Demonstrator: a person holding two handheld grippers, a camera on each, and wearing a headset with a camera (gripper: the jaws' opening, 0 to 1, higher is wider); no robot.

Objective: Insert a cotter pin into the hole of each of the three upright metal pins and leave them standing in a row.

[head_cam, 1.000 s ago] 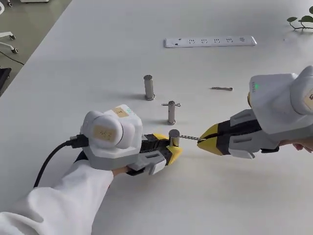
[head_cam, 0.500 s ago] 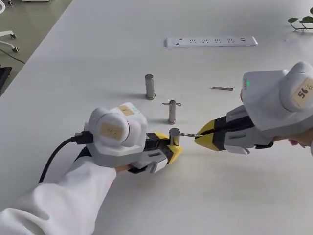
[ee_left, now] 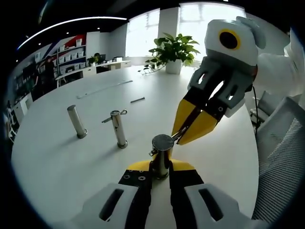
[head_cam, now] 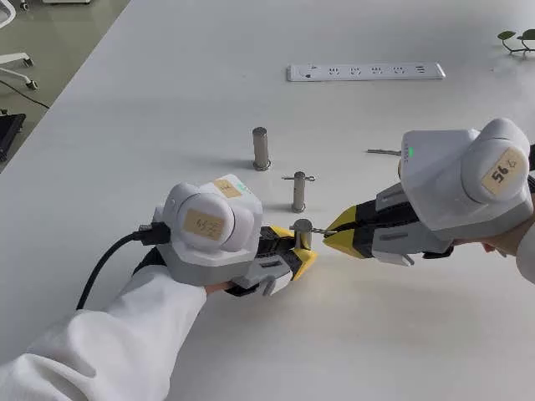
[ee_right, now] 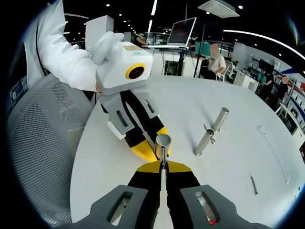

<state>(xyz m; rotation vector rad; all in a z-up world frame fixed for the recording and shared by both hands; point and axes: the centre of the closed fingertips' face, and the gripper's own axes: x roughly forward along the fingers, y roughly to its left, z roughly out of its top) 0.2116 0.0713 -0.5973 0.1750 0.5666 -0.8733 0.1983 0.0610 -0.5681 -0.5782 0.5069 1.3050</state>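
Note:
Three steel pins stand upright in a slanting row. My left gripper (head_cam: 299,251) is shut on the base of the near pin (head_cam: 303,234), which appears again between its yellow tips (ee_left: 162,155). My right gripper (head_cam: 328,233) comes in from the right, shut on a cotter pin (head_cam: 320,230) whose point is at the hole near the top of that near pin (ee_right: 162,145). The middle pin (head_cam: 298,190) carries a cotter pin (head_cam: 298,177) through its top. Behind it, the far pin (head_cam: 261,148) has nothing in it.
A loose cotter pin (head_cam: 383,152) lies on the white table to the right of the row. A white power strip (head_cam: 365,72) lies at the back, and a plant (head_cam: 518,38) is at the far right corner. Office chairs stand beyond the table's left edge.
My right gripper has moved left toward the near pin, and less of the cotter pin's shaft shows between them. The left gripper keeps its hold on the near pin.

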